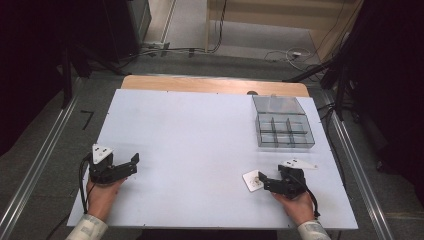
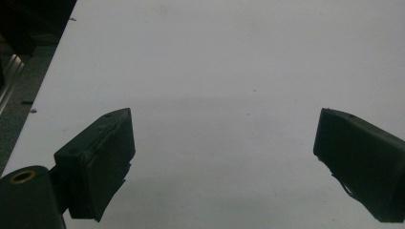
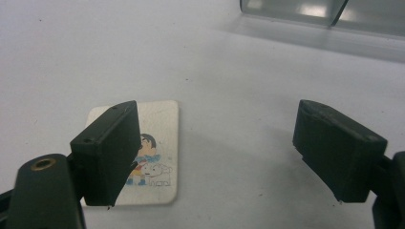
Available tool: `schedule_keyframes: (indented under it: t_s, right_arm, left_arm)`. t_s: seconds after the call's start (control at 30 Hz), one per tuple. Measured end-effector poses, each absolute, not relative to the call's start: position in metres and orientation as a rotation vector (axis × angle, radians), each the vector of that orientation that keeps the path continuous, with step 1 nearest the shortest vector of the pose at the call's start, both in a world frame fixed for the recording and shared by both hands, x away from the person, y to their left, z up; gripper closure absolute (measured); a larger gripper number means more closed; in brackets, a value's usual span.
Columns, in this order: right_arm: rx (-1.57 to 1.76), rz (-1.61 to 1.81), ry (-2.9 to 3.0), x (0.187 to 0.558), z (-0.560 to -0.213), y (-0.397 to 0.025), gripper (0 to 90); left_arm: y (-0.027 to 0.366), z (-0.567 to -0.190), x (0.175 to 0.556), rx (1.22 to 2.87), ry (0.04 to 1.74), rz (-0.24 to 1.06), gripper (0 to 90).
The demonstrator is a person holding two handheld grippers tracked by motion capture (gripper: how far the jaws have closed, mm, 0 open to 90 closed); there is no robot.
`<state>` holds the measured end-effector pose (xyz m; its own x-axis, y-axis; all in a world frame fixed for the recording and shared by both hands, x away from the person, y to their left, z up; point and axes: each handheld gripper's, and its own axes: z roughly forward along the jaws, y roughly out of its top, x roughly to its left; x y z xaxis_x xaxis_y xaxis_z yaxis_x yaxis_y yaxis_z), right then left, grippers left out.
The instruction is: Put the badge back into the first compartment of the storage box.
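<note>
From the high view, a white counter carries three things. Near its far right corner sits a clear plastic compartment box, its lid swung open toward the far edge and its dividers splitting it into small cells whose contents cannot be made out. Close to the near edge, toward the right, lies a small white square card, flat on the surface. The right gripper rests at the card's right side, held by the person's right hand, its black jaws pointing left over the card. Near the near left corner the left gripper lies in the left hand, jaws pointing right across bare counter, well apart from the card and the box. Each gripper bears a grey three-cornered plate on top.

In the left gripper view, the two black jaws stand wide apart with nothing but white counter between them. The counter's edge and a dark floor show at the upper left.

In the right gripper view, the jaws are likewise spread wide and hold nothing. The card lies flat under the left jaw, partly covered by it, showing a printed cartoon figure. The box's clear wall appears at the top right.
</note>
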<state>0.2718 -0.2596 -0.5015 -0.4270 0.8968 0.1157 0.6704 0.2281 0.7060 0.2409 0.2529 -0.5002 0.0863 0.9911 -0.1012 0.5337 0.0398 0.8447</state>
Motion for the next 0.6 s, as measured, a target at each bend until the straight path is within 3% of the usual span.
schedule_keyframes:
  t_s: [0.6]
  right_arm:
    - [1.448,1.01,2.214,0.269,-0.505,-0.246,12.7]
  left_arm:
    - [0.253,-0.5,0.241,1.591,1.547,0.752,7.0]
